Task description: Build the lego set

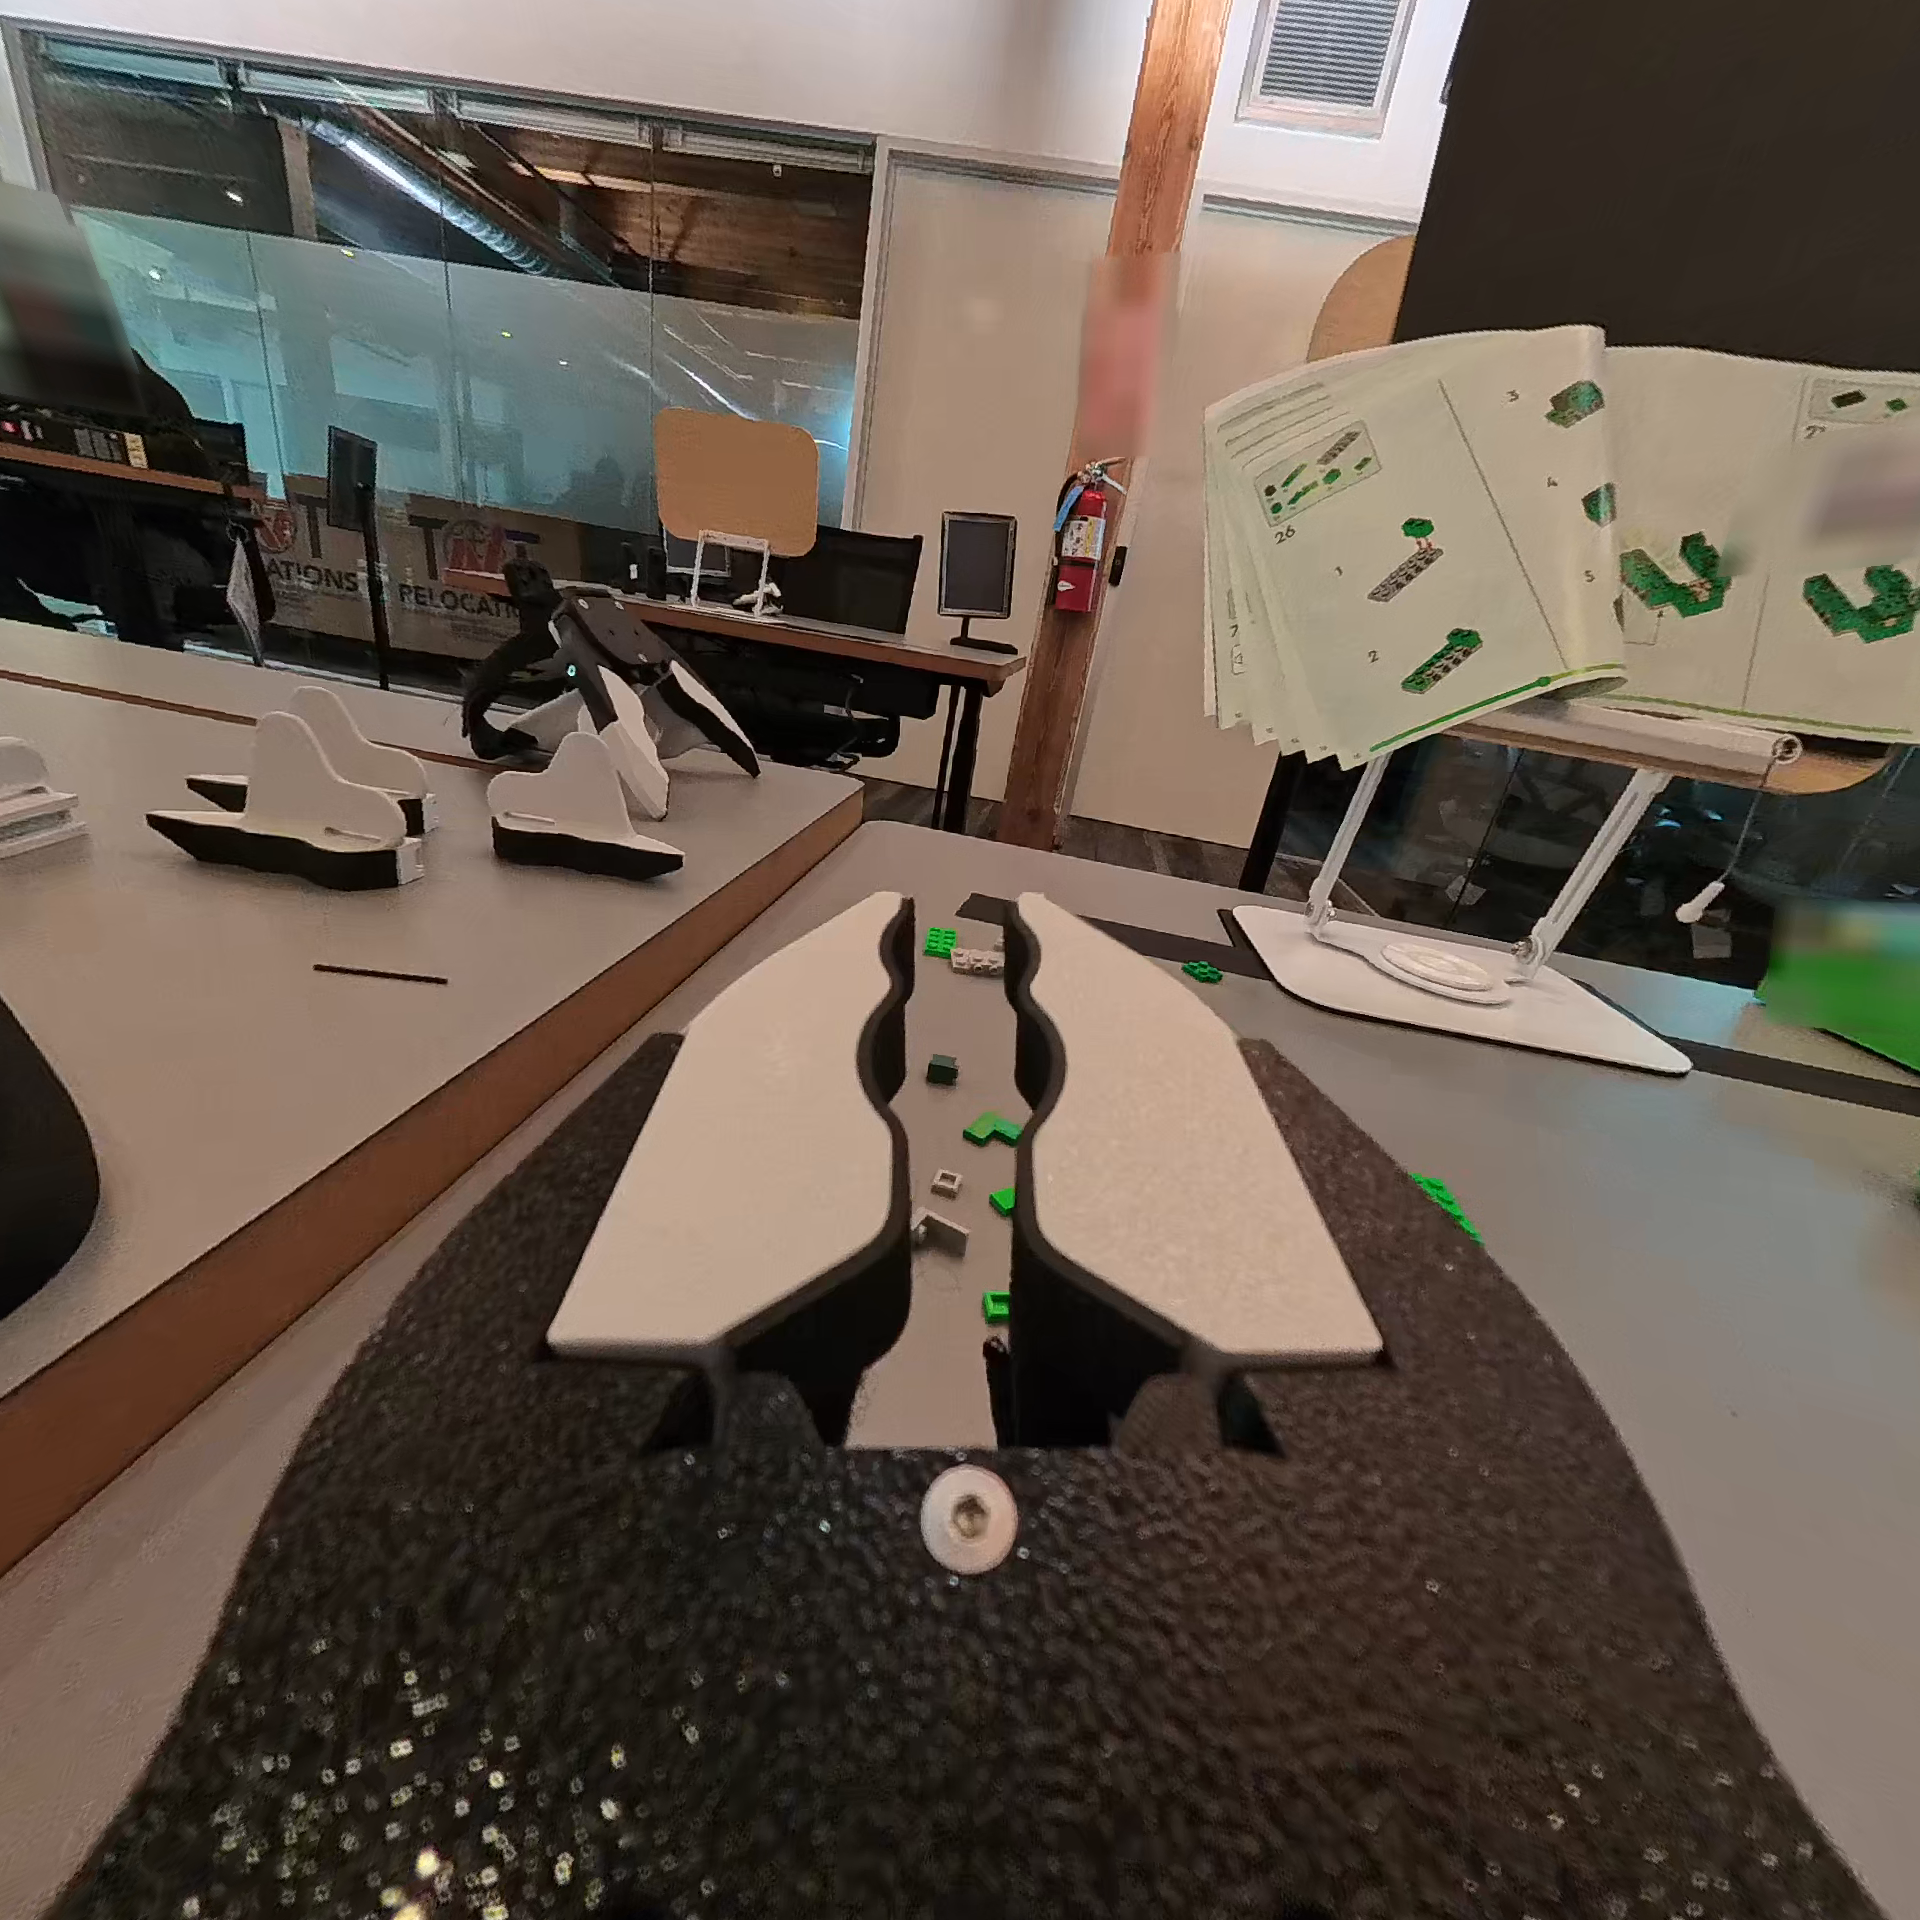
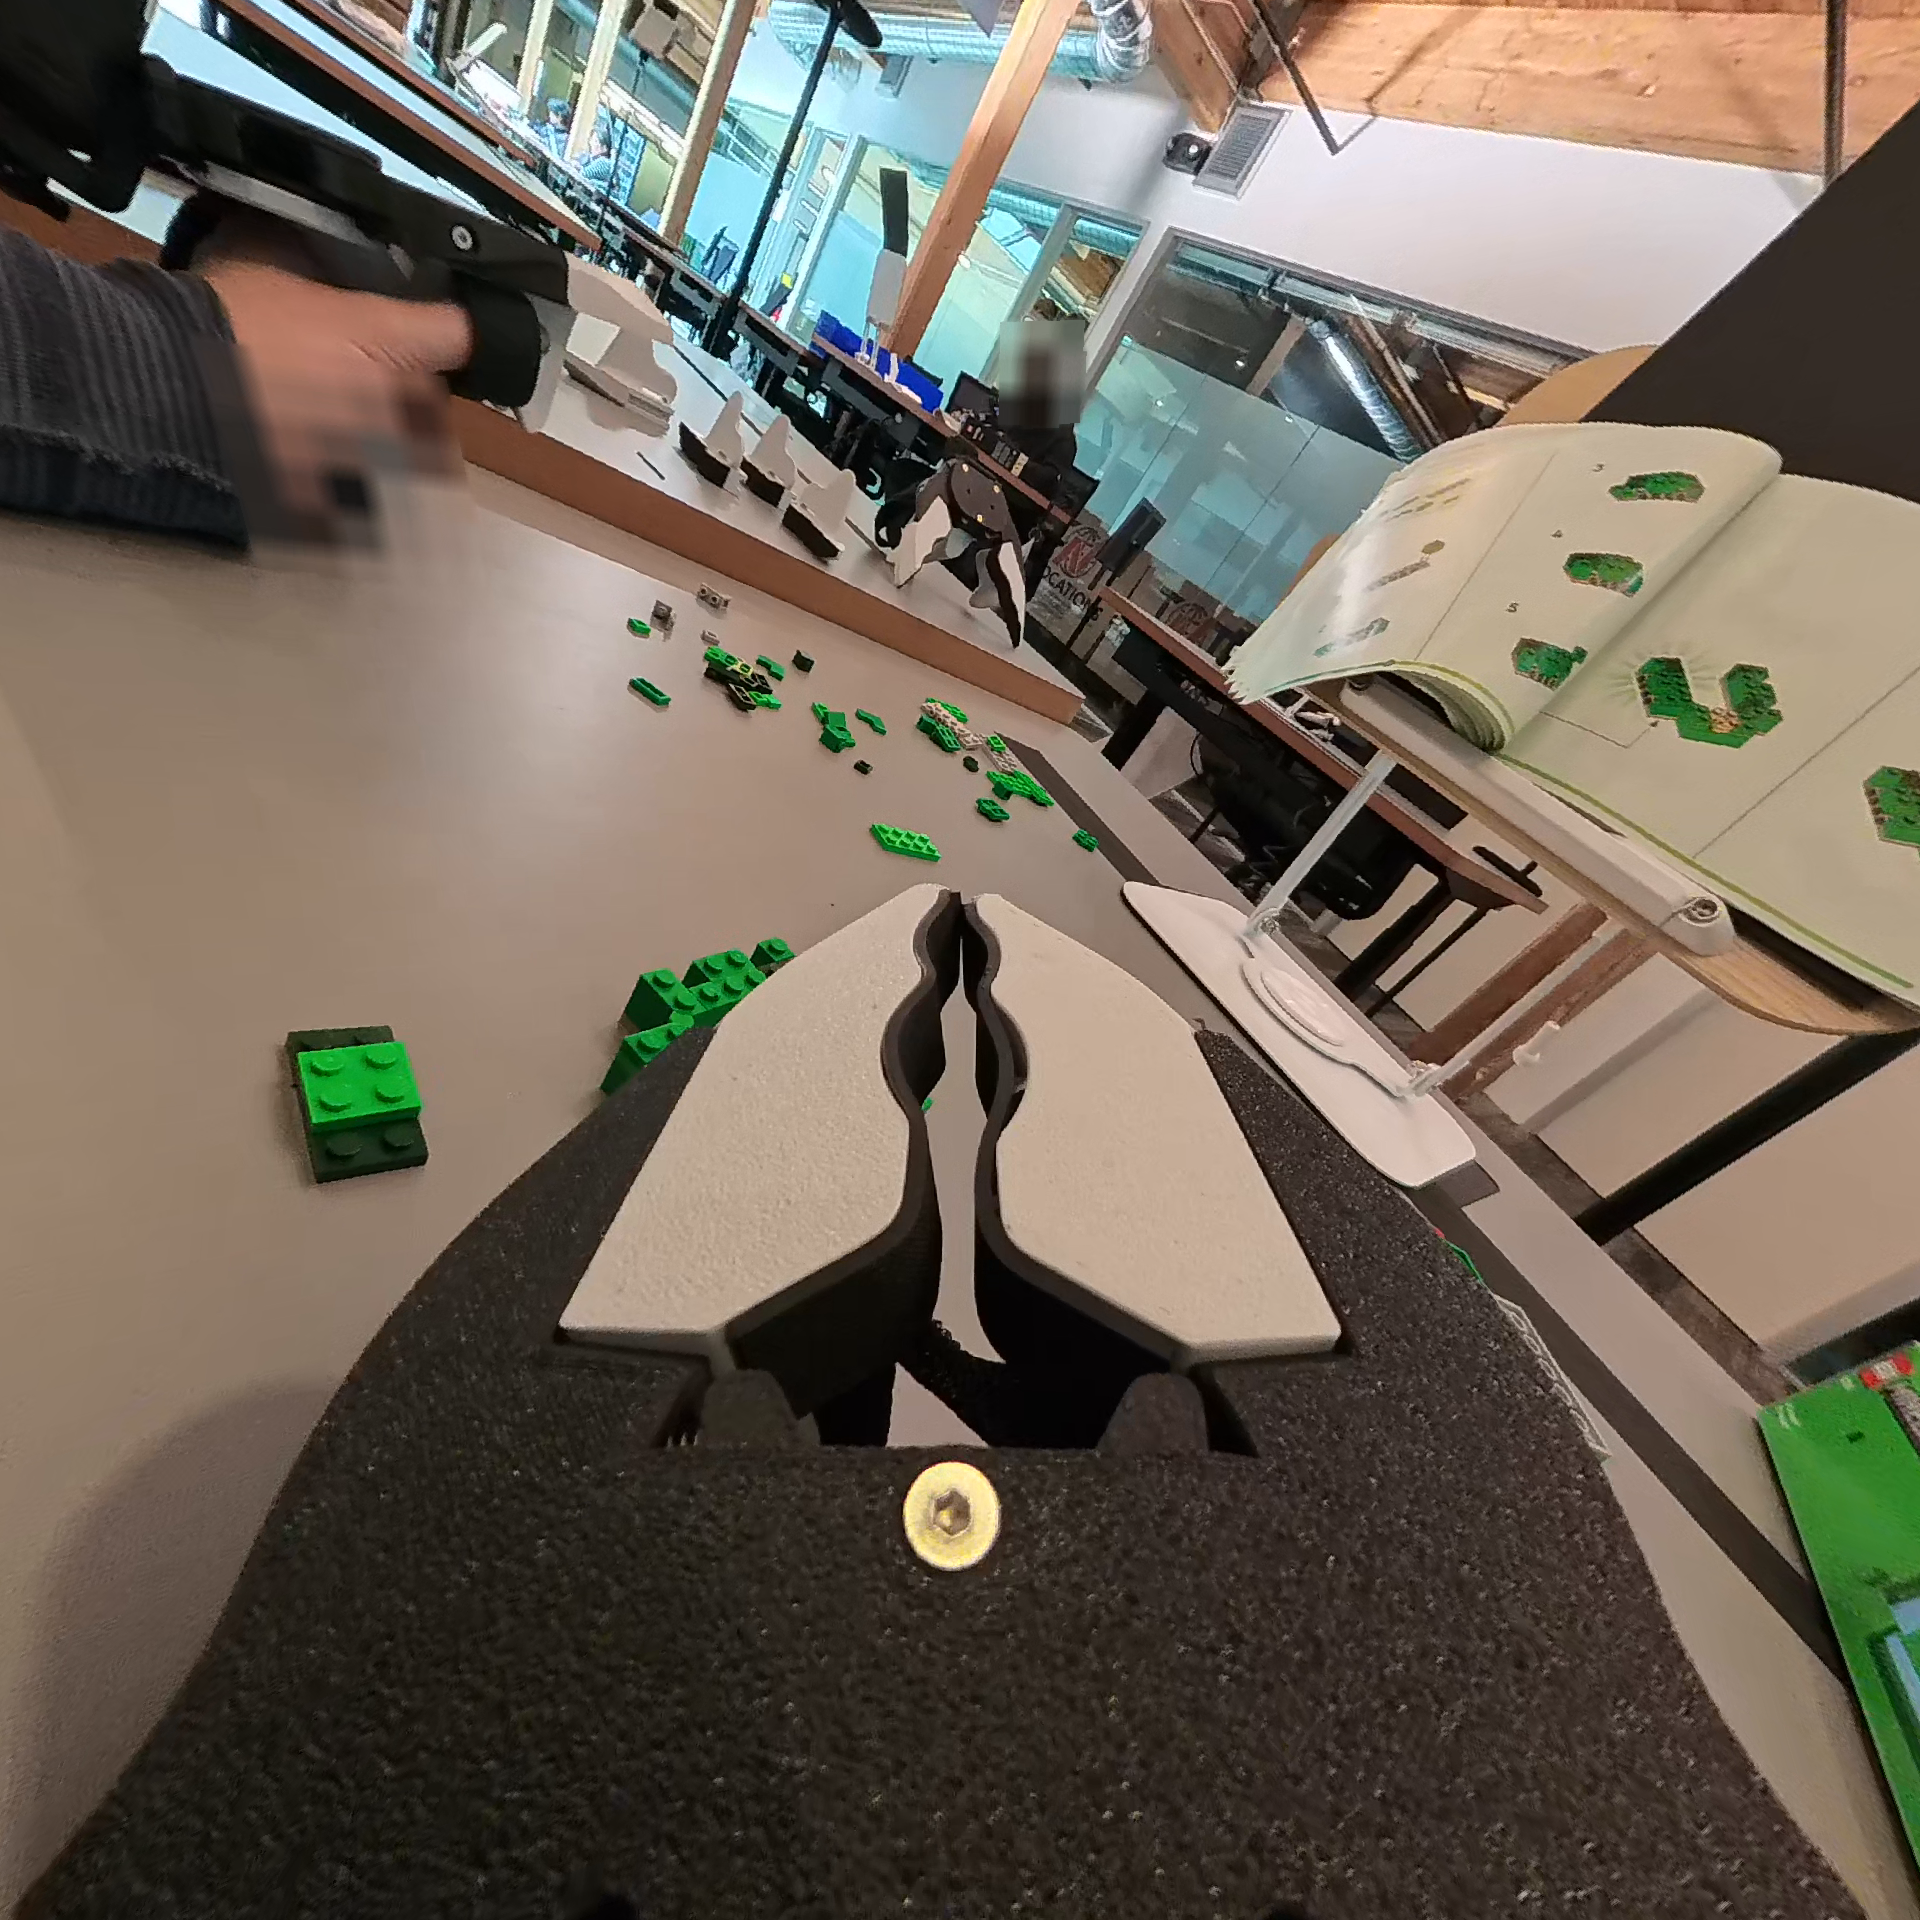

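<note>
Small green and grey Lego pieces lie scattered on the grey table. In the left wrist view my left gripper is open a little and empty; through its gap I see a dark green brick, a bright green L piece and small grey pieces. My right gripper is shut, with nothing seen in it. Left of it lie a bright green plate on a dark green plate and a green built cluster. Loose pieces lie beyond. The hand-held left gripper shows at the top left.
An open instruction booklet rests on a white stand at the right. A green box lies at the right edge. A higher table at the left carries spare gripper fingers and another gripper. My right fingertips sit around 35 centimetres from my left ones. The right gripper is farther from the dark green brick, some 40 centimetres, than the left, some 15 centimetres.
</note>
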A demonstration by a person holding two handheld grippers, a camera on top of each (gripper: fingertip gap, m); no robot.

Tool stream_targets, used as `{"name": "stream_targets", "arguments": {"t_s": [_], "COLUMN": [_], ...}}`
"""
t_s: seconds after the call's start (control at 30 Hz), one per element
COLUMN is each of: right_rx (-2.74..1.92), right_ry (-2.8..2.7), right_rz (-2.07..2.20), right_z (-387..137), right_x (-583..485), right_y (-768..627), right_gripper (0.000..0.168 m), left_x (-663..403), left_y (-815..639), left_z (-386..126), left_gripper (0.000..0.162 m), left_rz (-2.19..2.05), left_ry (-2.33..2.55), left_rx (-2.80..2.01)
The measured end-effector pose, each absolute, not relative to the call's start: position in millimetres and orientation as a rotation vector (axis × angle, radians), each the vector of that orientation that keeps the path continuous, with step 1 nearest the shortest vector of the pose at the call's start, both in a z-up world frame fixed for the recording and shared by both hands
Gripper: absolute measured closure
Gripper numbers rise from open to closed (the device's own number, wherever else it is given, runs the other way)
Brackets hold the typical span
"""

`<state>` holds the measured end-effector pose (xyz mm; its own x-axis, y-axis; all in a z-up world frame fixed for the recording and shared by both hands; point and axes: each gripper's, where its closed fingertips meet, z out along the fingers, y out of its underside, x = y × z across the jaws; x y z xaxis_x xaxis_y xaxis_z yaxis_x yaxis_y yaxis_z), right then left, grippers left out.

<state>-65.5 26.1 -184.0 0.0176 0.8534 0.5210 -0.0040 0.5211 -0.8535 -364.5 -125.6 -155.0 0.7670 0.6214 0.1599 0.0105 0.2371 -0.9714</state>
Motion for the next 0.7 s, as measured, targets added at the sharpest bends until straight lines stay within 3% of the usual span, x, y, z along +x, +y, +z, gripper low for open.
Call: {"name": "stream_targets", "arguments": {"t_s": [0.7], "right_rx": [-0.779], "right_ry": [-1.404], "right_rz": [0.779], "right_z": [-183.8], "right_x": [-65.4], "right_y": [24.6], "right_gripper": [0.168], "left_x": [-362.5], "left_y": [-121.1], "left_z": [-157.1], "left_gripper": [0.141], "left_rz": [0.431], "left_ry": [-0.583], "left_rx": [-1.299]}}
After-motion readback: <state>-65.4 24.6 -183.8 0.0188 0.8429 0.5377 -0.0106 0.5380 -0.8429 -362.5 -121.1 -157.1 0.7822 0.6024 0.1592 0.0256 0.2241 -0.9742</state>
